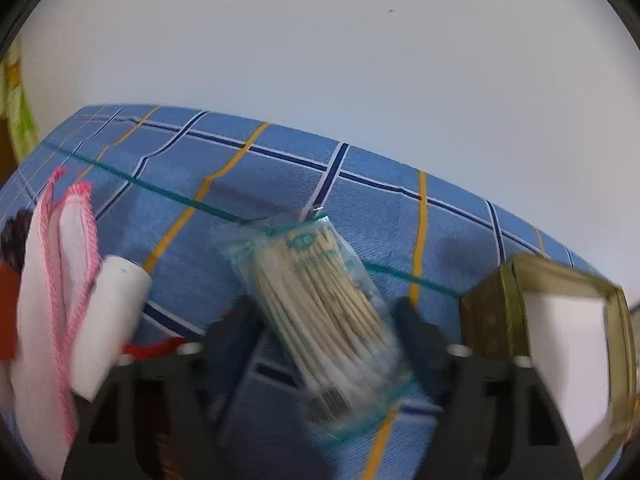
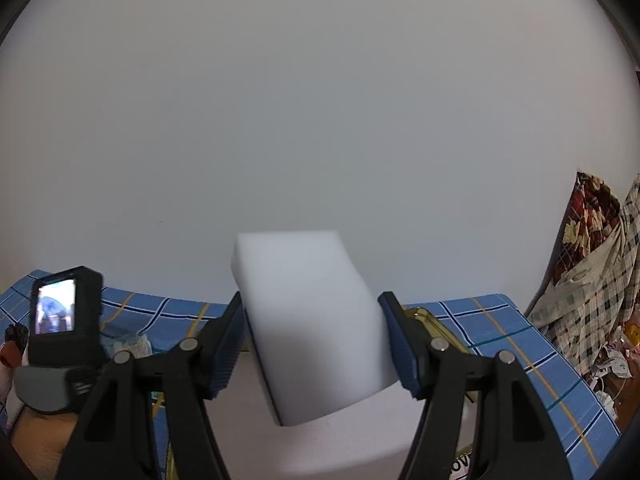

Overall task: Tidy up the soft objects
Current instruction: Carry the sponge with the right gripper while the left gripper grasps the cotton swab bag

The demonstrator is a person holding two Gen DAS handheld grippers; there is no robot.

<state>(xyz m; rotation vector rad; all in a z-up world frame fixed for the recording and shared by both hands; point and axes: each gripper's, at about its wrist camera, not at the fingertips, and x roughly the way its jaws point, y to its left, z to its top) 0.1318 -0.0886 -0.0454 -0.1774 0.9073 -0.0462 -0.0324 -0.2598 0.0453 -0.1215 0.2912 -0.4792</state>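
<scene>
My left gripper [image 1: 324, 320] is open, its fingers on either side of a clear bag of cotton swabs [image 1: 320, 308] lying on the blue checked cloth [image 1: 360, 184]; contact with the bag is unclear. A white sponge block [image 1: 108, 320] and a white cloth with pink trim [image 1: 60, 280] lie at its left. My right gripper [image 2: 312, 332] is shut on a white sponge block [image 2: 312, 320] and holds it above a gold-rimmed box [image 2: 424, 316] with a white inside. The box also shows in the left wrist view [image 1: 560, 340], at the right.
A white wall [image 2: 320, 120] stands behind the table. The left gripper's body with its small screen [image 2: 60, 312] shows at the left of the right wrist view. Patterned fabrics [image 2: 592, 264] hang past the table's right edge.
</scene>
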